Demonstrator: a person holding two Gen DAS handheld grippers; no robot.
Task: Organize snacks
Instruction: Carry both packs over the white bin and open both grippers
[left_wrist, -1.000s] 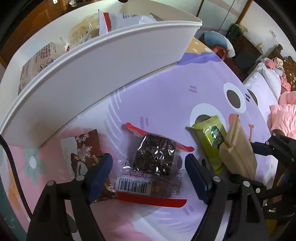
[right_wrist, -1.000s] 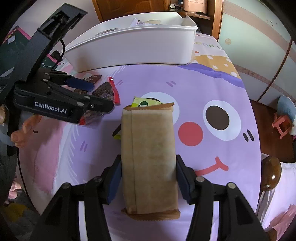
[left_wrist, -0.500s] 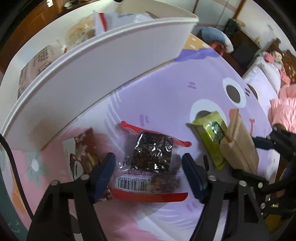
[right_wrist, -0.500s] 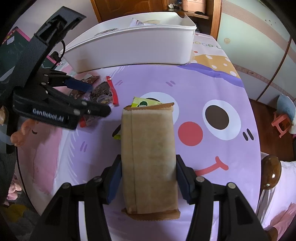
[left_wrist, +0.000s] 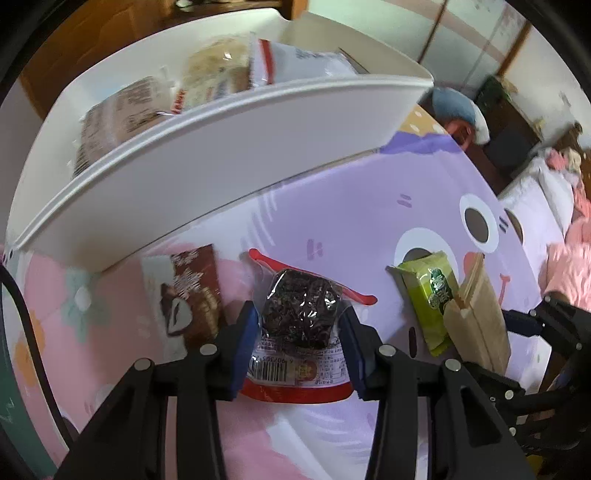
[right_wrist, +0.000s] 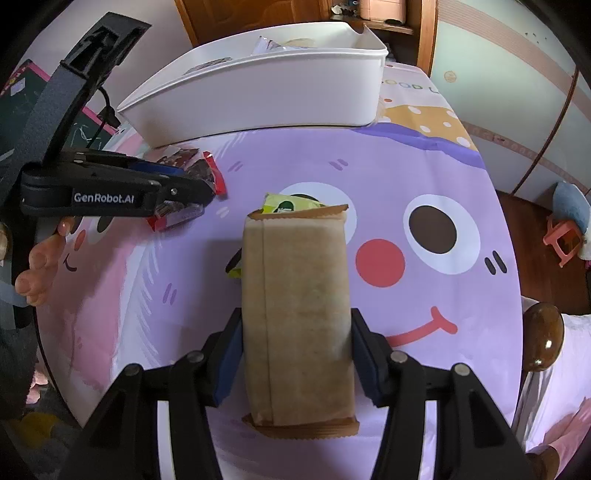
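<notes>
Left gripper (left_wrist: 298, 334) jaws closing on the dark cake packet (left_wrist: 297, 314); the slick film could slip out. Right gripper (right_wrist: 296, 363) is clamped on the tan kraft packet (right_wrist: 297, 317); the white bin (right_wrist: 258, 92) sits at 12 o'clock.

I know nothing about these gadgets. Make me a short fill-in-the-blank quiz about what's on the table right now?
1. The left gripper is closing its jaws around a clear packet of a ____ cake.
2. The right gripper holds a ____ paper packet.
3. Behind the snacks stands a ____ bin.
4. Beside the brown packet lies a ____ packet.

Missing: dark; brown; white; green
</notes>
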